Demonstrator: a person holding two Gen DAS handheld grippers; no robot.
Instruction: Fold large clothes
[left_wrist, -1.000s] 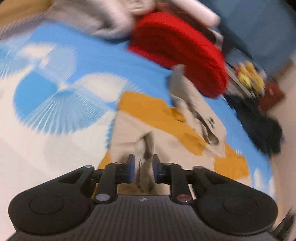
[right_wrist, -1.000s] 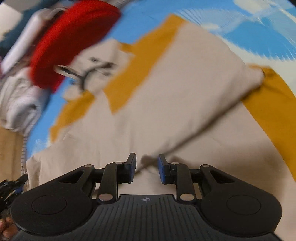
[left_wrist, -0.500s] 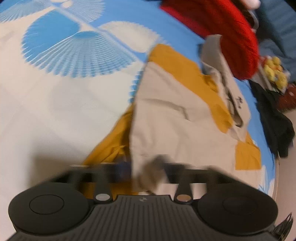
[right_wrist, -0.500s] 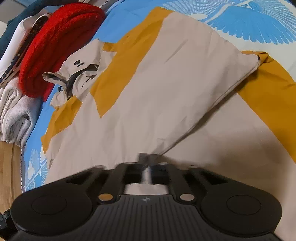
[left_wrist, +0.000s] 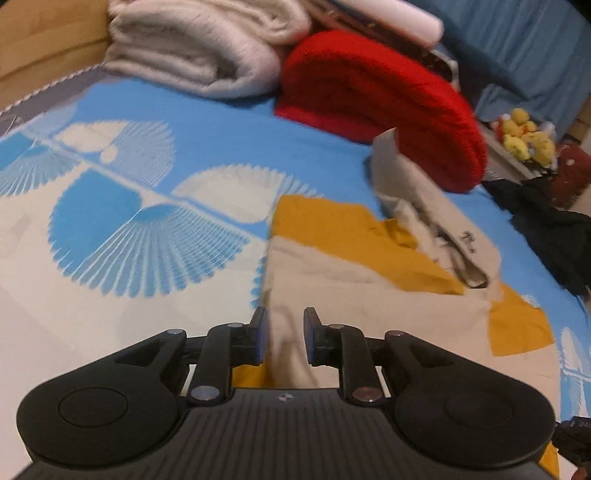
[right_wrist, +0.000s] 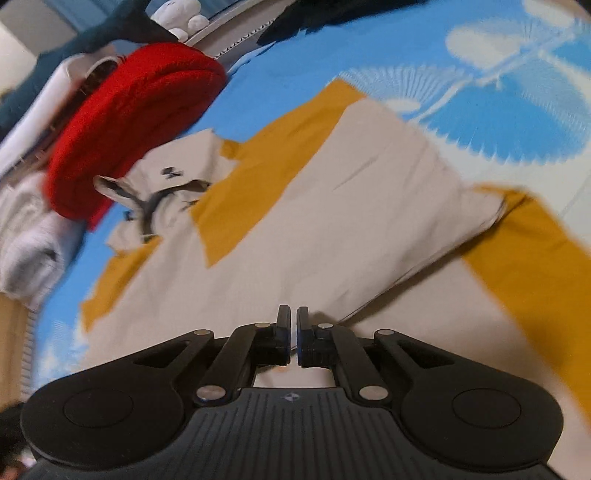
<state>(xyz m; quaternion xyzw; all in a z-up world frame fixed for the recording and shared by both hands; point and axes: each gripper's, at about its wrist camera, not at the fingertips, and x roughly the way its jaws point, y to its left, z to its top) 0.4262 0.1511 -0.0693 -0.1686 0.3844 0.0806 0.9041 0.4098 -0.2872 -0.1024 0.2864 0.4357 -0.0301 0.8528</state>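
A beige and mustard garment (left_wrist: 354, 295) lies spread on the blue and white bedsheet (left_wrist: 147, 229), its collar end crumpled near a red knit. My left gripper (left_wrist: 284, 332) is low over the garment's near edge. Its jaws are opening, and a beige fold lies between the pads without being pressed. In the right wrist view the same garment (right_wrist: 295, 229) has one beige panel folded over. My right gripper (right_wrist: 293, 325) sits at the near end of that fold, shut, with a thin strip of pale cloth in the slit between its pads.
A folded red knit (left_wrist: 384, 118) and a folded white blanket (left_wrist: 199, 48) lie at the head of the bed. Dark clothes (left_wrist: 546, 229) and yellow plush toys (left_wrist: 524, 136) sit off the bed's right side. A wooden bed frame (left_wrist: 44, 48) edges the far left.
The left gripper let go of the raised beige fold, dipped to the garment's edge, and its jaws now stand apart again. The right gripper's jaws went from apart to shut at the fold.
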